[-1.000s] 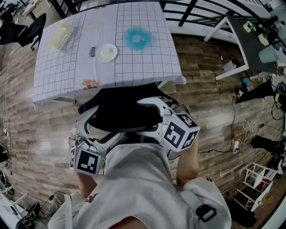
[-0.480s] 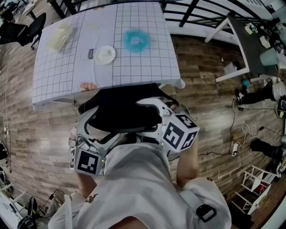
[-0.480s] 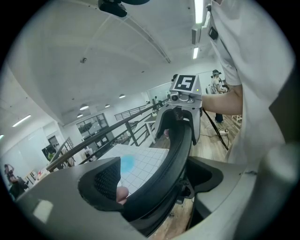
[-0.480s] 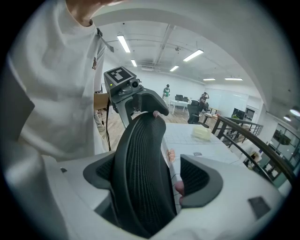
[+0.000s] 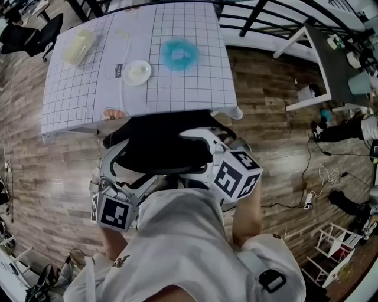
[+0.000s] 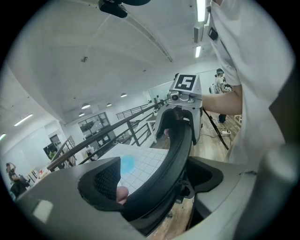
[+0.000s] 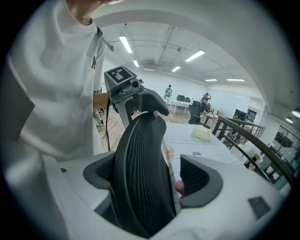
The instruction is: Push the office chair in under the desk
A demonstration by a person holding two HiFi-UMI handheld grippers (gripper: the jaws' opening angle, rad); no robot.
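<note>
The black mesh office chair stands at the near edge of the desk, which wears a white grid cloth; the chair's front lies under that edge. My left gripper clasps the left part of the backrest's top, and my right gripper clasps the right part. In the left gripper view the backrest runs between the jaws of the left gripper. The right gripper view shows the mesh backrest filling the right gripper. The seat is hidden by my body.
On the desk lie a white dish, a blue fluffy ring and a pale yellow container. A second desk stands at the right, cables trail on the wooden floor, and a black railing runs behind.
Both grippers keep the same hold on the backrest. The desk and floor have shifted slightly in the head view; the chair sits about as before against the desk edge.
</note>
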